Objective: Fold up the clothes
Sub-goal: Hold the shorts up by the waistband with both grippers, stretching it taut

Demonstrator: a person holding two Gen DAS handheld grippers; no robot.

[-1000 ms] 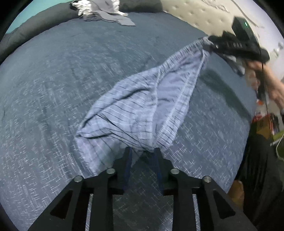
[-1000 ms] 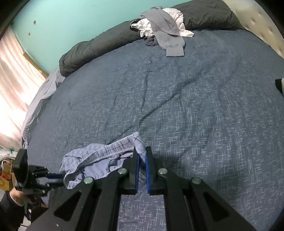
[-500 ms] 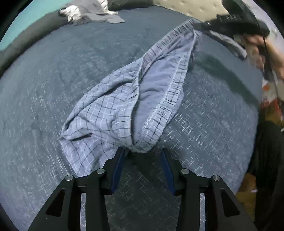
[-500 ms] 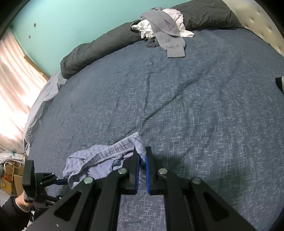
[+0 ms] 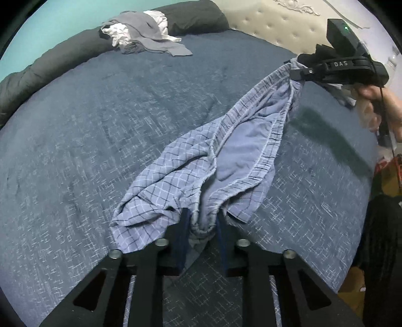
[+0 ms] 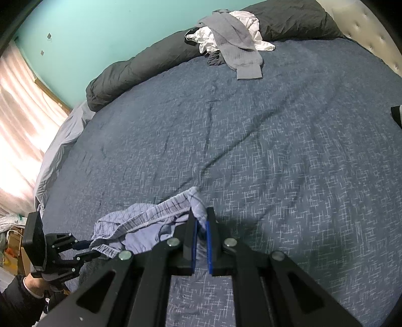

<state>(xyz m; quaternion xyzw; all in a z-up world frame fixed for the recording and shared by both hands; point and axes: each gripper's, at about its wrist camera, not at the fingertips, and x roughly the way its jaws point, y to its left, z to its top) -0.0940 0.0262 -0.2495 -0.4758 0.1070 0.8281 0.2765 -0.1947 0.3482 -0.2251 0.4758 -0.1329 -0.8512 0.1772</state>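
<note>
The left gripper is closing on a bunched edge of the checked shorts at lower centre. That thin pinch could slip as the cloth is pulled taut. The right gripper, upper right, clamps the other end – the shorts sag between them over the blue bed.

Dark duvet, tufted headboard, teal wall, curtain
</note>
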